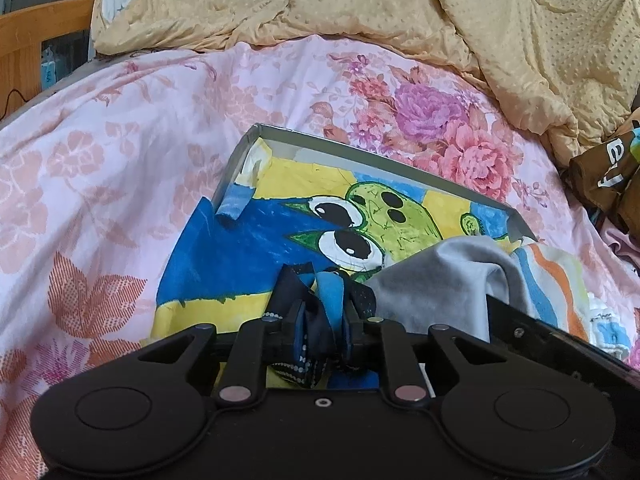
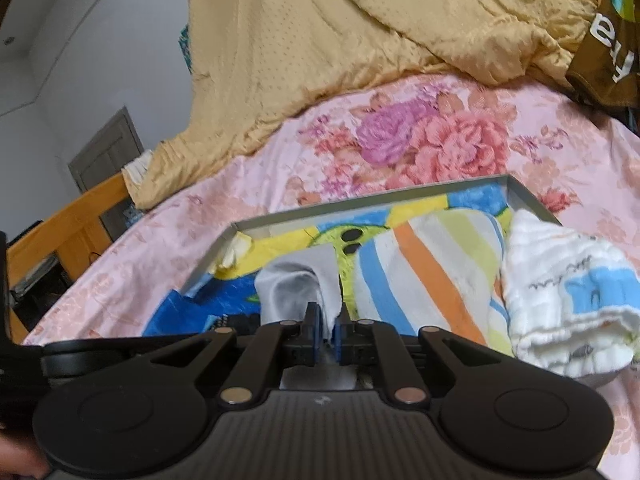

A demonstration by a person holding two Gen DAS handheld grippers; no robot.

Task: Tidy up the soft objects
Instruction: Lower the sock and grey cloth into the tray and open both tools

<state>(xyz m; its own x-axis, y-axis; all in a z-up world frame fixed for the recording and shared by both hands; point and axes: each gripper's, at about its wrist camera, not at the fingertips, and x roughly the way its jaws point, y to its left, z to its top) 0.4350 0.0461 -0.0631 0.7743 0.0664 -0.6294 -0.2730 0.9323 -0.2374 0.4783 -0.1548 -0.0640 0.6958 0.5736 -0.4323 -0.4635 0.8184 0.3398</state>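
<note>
A shallow grey box with a painted cartoon bottom lies on the bed; it also shows in the right wrist view. My left gripper is shut on a dark navy dotted cloth over the box's near side. My right gripper is shut on a grey cloth, also seen in the left wrist view. A striped towel lies in the box's right half. A white folded cloth rests at the box's right edge.
The pink floral bedsheet surrounds the box. A crumpled yellow quilt lies behind it. A brown printed bag sits at the far right. A wooden bed frame stands at the left.
</note>
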